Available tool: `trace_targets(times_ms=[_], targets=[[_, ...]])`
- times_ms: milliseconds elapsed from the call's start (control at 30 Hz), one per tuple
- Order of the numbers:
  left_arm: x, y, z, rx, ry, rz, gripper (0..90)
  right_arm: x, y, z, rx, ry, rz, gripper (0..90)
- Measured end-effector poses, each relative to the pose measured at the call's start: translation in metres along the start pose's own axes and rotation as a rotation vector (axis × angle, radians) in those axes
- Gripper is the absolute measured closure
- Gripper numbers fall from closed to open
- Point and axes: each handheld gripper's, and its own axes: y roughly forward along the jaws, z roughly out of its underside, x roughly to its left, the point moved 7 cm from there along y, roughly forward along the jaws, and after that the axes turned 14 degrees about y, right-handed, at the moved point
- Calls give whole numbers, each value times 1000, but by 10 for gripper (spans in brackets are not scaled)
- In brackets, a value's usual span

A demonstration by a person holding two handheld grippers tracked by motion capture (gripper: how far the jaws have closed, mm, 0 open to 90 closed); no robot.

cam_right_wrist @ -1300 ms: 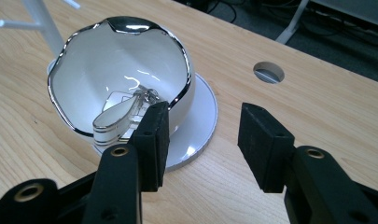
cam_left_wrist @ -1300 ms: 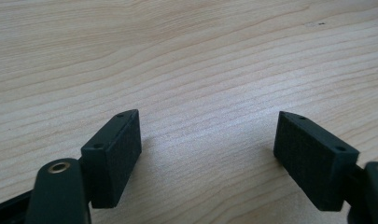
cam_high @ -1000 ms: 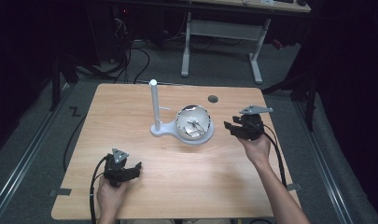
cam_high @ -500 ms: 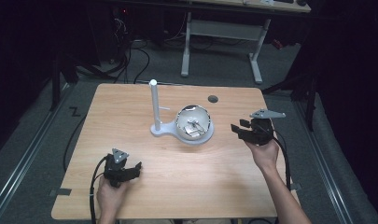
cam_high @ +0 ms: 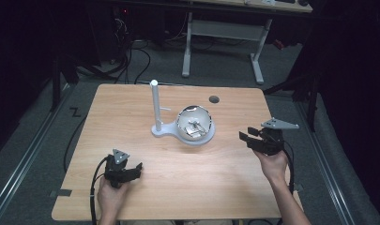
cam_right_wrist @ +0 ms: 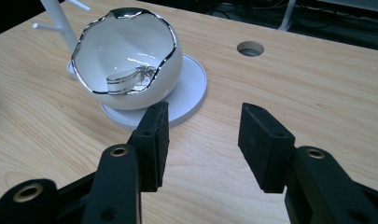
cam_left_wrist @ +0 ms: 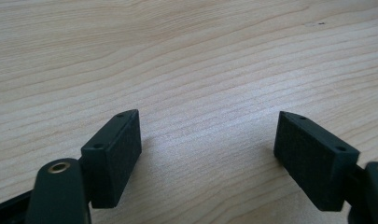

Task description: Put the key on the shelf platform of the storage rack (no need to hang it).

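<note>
Jewellery (cam_right_wrist: 130,80) is seen lying in the silver-rimmed bowl (cam_right_wrist: 126,56) at frame centre, while both the right hand-held gripper (cam_right_wrist: 203,135) and the left hand-held gripper (cam_left_wrist: 207,154) are held open and empty, so placement is judged done.

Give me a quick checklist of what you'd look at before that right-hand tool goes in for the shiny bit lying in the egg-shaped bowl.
1. Right gripper jaws apart with nothing between them: ok.
2. Bracelet in sight inside the white bowl: ok, it lies at the bottom.
3. Bowl seated on the round base of the white stand: ok, upright.
4. Way into the bowl from the right gripper: cannot tell; the wavy silver rim stands between the jaws and the bracelet, so coming in from above looks safer.
5. Left gripper out of the way: ok, jaws open over bare table, apart from the bowl.
</note>
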Motion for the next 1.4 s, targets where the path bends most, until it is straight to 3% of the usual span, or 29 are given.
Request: trace_targets(times_ms=[767,1400], targets=[[0,0,0,0,0,0,233,-4,-23,29,-28,32,-28,543],[0,0,0,0,0,0,233,-1,-23,52,-27,45,-43,544]])
